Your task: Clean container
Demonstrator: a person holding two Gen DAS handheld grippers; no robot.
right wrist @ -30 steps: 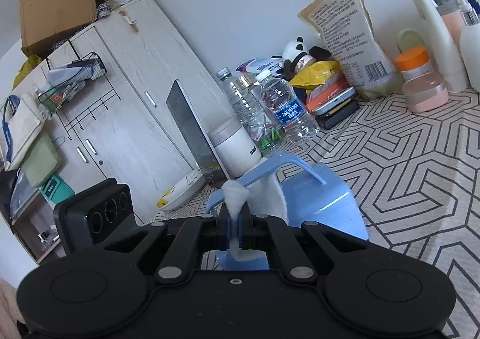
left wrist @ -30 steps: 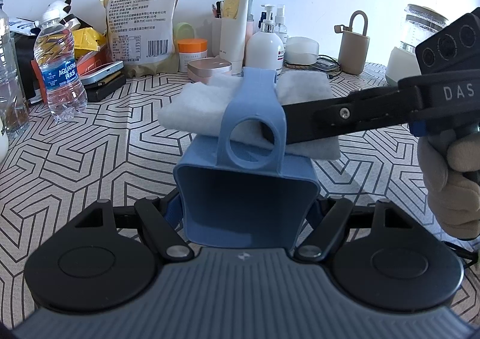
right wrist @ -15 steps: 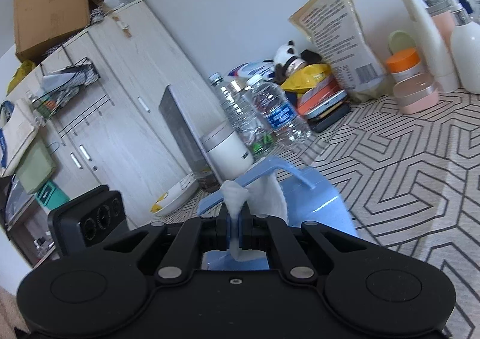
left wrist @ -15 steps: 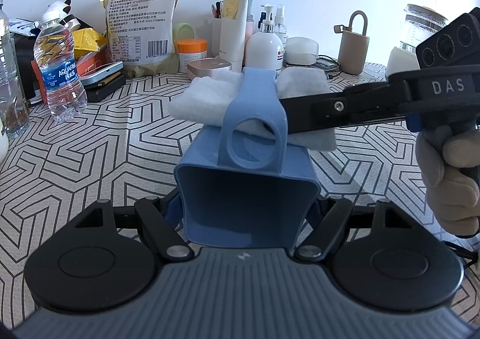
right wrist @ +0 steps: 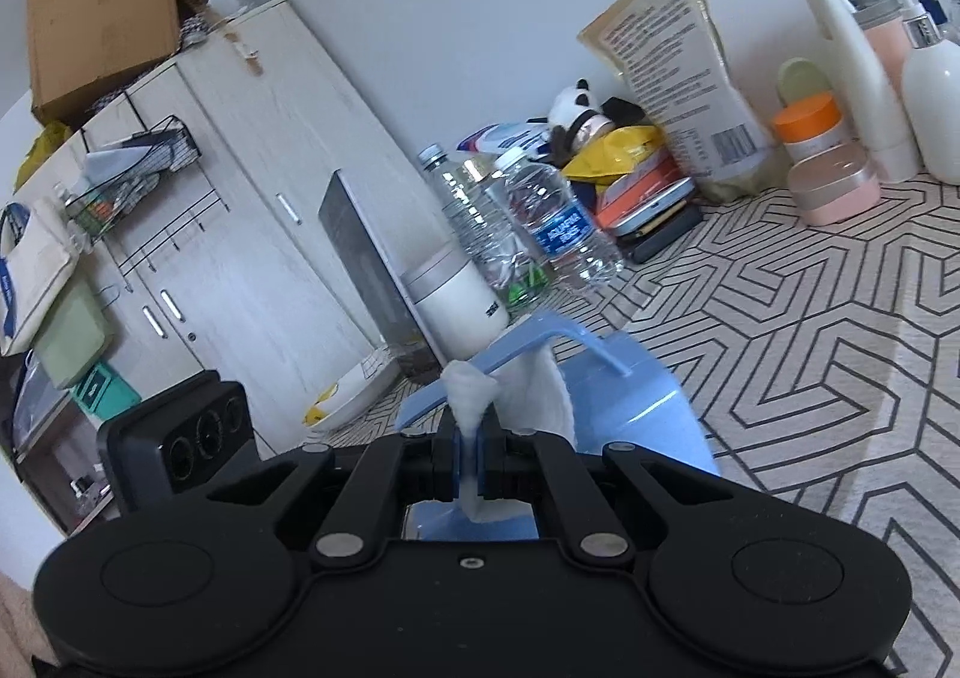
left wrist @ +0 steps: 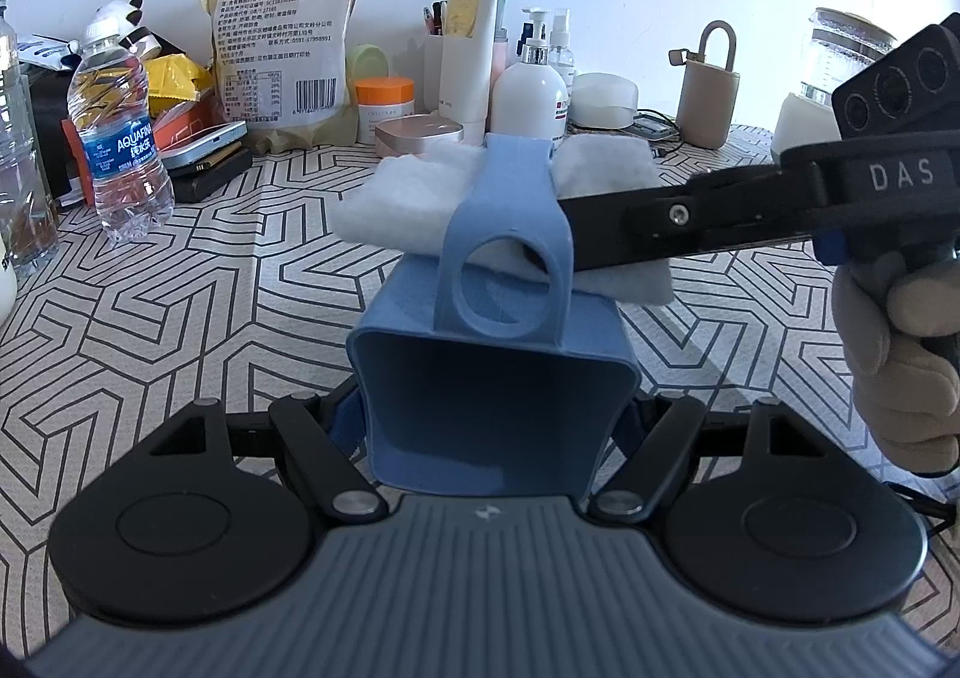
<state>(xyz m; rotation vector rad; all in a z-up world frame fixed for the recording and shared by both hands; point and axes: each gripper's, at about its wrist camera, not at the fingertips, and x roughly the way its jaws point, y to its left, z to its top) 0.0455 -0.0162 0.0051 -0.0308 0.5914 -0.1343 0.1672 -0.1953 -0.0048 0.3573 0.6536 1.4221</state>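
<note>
A blue plastic container [left wrist: 492, 396] with a looped handle [left wrist: 504, 258] lies on its side between the fingers of my left gripper [left wrist: 492, 426], which is shut on it. My right gripper [right wrist: 471, 459] is shut on a white cloth [right wrist: 534, 396]. In the left wrist view the right gripper's fingers [left wrist: 660, 222] reach in from the right and press the cloth [left wrist: 396, 204] on the container's upper side under the handle. The container also shows in the right wrist view [right wrist: 648, 420].
The patterned tablecloth [left wrist: 240, 288] covers the table. Along the back wall stand water bottles [left wrist: 120, 138], a snack bag [left wrist: 282, 30], lotion bottles [left wrist: 528, 96], an orange-lidded jar [left wrist: 384, 102] and a beige holder [left wrist: 708, 102]. A white cabinet [right wrist: 240, 198] stands to the left.
The right gripper and cloth have slid farther along the container's upper side, away from the left wrist camera. The left gripper and container have stayed put.
</note>
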